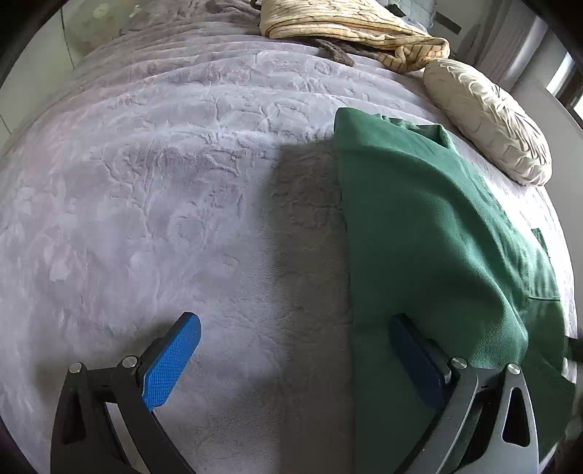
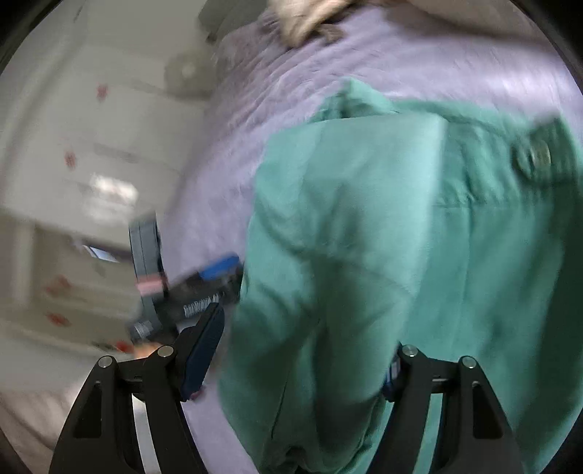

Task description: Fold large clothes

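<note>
A large green garment (image 1: pixel 437 226) lies on the bed's lavender plush blanket (image 1: pixel 164 182), its straight left edge running toward me. My left gripper (image 1: pixel 295 328) points down at that edge and is open. One blue pad (image 1: pixel 175 361) hangs over bare blanket, while the other finger (image 1: pixel 415 353) is over the green cloth. The right wrist view is blurred. There the garment (image 2: pixel 382 237) bulges up, with a button (image 2: pixel 535 156) at the right. My right gripper (image 2: pixel 298 350) is open wide, with cloth lying between its jaws and hiding most of the right finger. The left gripper (image 2: pixel 218 277) shows beside the garment's edge.
A cream pillow (image 1: pixel 488 120) lies at the bed's right side beyond the garment. A yellowish striped blanket (image 1: pixel 349 29) and a brown cloth (image 1: pixel 335 51) are heaped at the far end. White cupboards with red marks (image 2: pixel 73 160) stand past the bed's left edge.
</note>
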Demonstrator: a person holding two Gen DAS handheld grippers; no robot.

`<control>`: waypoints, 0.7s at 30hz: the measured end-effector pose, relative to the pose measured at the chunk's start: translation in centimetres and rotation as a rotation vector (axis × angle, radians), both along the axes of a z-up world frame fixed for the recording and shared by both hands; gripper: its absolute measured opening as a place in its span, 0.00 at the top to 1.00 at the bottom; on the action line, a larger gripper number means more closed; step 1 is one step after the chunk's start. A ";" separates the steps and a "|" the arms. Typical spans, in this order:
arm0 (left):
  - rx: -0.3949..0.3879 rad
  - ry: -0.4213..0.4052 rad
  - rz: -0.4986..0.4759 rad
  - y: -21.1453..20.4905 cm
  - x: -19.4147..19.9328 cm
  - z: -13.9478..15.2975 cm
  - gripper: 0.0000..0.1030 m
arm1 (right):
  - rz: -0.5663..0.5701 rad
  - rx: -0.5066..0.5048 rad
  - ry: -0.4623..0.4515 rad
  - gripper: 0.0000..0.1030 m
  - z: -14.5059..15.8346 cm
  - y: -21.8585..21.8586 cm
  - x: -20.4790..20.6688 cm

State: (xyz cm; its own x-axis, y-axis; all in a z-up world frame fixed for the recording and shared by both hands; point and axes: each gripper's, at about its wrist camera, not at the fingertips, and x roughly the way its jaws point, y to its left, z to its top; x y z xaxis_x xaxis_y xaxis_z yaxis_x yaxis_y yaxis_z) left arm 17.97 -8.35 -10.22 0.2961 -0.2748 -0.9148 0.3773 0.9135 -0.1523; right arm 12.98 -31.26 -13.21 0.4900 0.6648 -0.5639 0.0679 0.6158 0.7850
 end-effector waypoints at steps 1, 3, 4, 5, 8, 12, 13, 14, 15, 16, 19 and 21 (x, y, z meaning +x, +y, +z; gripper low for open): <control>0.000 0.000 0.001 -0.1 0.0 -0.1 0.00 | -0.037 0.066 0.025 0.26 -1.4 -1.1 0.3; -0.002 0.003 0.010 -0.1 -0.1 -0.2 0.00 | -0.086 0.143 0.075 0.27 -3.6 -2.3 1.3; -0.002 0.005 0.019 -0.1 -0.1 -0.2 0.00 | -0.108 0.169 0.094 0.36 -4.8 -2.5 1.4; 0.000 0.006 0.028 -0.1 -0.1 -0.2 0.00 | -0.121 0.185 0.097 0.68 -5.2 -2.5 1.7; -0.003 0.006 0.029 -0.3 -0.5 0.9 0.00 | -0.135 0.223 0.005 0.91 -3.3 -2.3 1.1; -0.054 -0.039 -0.049 -2.9 -1.8 3.8 0.00 | -0.113 0.259 -0.160 0.91 1.4 -3.1 -0.8; -0.056 -0.069 -0.089 -4.5 -2.4 4.6 0.00 | -0.107 0.245 -0.183 0.91 2.5 -3.3 -1.5; -0.056 -0.086 -0.113 -5.5 -2.9 5.0 0.00 | -0.107 0.235 -0.195 0.91 3.2 -3.7 -1.9; -0.061 -0.101 -0.141 -6.7 -3.4 5.3 0.00 | -0.114 0.226 -0.205 0.91 3.4 -4.6 -2.8; -0.069 -0.108 -0.165 -7.8 -3.8 5.3 0.00 | -0.132 0.218 -0.208 0.91 3.4 -5.6 -3.9; -0.104 -0.038 -0.191 -10.9 -4.2 3.6 0.00 | -0.229 0.216 -0.169 0.91 1.8 -8.6 -6.5; -0.113 0.008 -0.206 -12.7 -4.8 2.0 0.00 | -0.296 0.218 -0.124 0.91 -0.1 -10.4 -7.9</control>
State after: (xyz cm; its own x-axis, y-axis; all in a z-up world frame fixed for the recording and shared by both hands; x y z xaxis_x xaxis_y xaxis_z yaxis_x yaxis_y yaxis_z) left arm 13.17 -21.02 -8.23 0.2154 -0.4296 -0.8769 0.5527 0.7940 -0.2532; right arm 5.13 -41.69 -13.26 0.7340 0.5824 -0.3494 0.1140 0.4016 0.9087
